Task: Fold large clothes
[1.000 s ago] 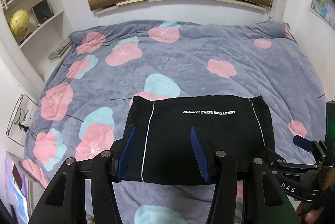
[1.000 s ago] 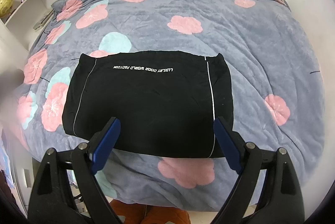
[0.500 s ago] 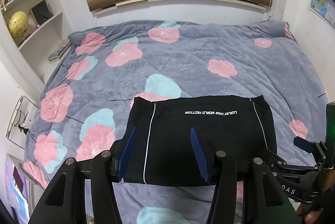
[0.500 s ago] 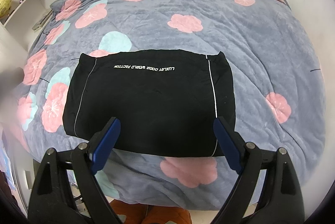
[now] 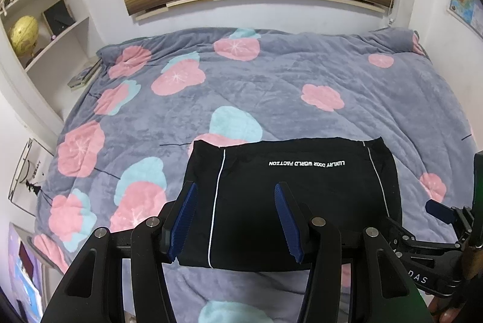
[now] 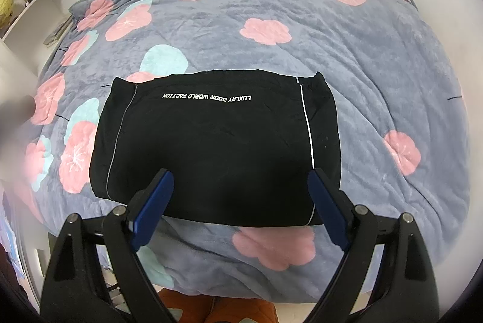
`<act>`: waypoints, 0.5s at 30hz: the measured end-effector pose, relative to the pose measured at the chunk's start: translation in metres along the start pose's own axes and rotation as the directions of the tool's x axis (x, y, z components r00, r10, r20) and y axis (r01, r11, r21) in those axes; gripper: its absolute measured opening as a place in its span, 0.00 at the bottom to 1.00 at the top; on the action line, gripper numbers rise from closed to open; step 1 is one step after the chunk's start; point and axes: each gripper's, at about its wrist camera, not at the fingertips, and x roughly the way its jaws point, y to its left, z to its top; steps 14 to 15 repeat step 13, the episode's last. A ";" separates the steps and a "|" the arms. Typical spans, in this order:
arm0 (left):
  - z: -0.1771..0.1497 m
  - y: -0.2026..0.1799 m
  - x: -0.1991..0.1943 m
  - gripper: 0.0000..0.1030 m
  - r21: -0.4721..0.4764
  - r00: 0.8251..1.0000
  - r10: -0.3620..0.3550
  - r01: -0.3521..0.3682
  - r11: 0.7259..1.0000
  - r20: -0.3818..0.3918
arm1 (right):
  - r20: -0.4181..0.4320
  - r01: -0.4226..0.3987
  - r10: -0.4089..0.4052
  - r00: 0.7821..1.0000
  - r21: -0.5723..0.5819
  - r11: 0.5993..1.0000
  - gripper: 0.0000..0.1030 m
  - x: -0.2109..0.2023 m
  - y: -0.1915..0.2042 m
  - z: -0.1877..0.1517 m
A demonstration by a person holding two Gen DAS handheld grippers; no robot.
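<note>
- Black garment (image 6: 217, 148) is lying folded into a wide rectangle on the flowered grey bedspread (image 6: 377, 57), near the bed's near edge and roughly centred across it.
- Its long axis is running left to right across both views; the near folded edge is sitting just ahead of both grippers.
- Left gripper (image 5: 235, 220) is hovering over the garment's left portion, jaws spread and holding nothing; the left white piping stripe is passing between its fingers.
- Right gripper (image 6: 241, 208) is hovering at the near edge toward the garment's right side, jaws spread wide and empty; its right finger is lining up with the right piping stripe.
- Neither gripper is appearing to touch the cloth; each is nearer to its own end of the near edge.
- Surface is looking smooth, with faint creases only; white lettering is reading upside down along the far edge, flanked by the two thin white stripes.
- Judgement: folding is appearing close to finished; any further fold would likely bring one short end across the long axis.
</note>
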 end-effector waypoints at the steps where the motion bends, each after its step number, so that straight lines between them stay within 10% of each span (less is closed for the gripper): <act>1: 0.000 0.001 0.001 0.53 0.000 1.000 0.003 -0.003 1.000 -0.001 | -0.001 0.000 0.000 1.000 0.000 1.000 0.86 0.001 0.000 0.000; 15: 0.007 0.017 0.006 0.53 0.000 0.997 0.031 -0.031 1.000 0.070 | -0.004 0.003 -0.003 1.000 0.004 1.000 0.86 0.003 -0.002 0.001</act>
